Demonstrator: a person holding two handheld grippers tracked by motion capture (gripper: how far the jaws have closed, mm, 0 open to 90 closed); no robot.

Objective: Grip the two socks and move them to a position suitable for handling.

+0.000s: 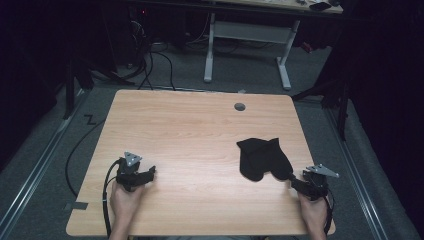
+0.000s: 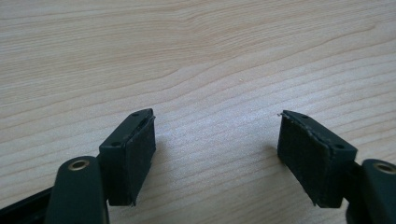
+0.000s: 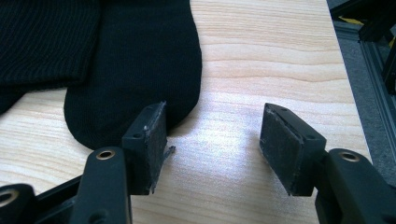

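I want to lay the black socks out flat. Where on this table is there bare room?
The widest bare patch is the table's middle and left, bordered by the left gripper near the front edge, the black socks at the right and the grey cable port at the back. It is crowded only at the front right, where the right gripper's open jaws sit beside the socks' toe.

Black knit socks point(image 1: 262, 158), soft and limp, lying flat in an overlapping heap on the right half of the table, toward the near edge. Rounded toe ends point(image 3: 135, 98) pointing near-right; ribbed cuffs point(image 3: 44, 39) toward the far left.
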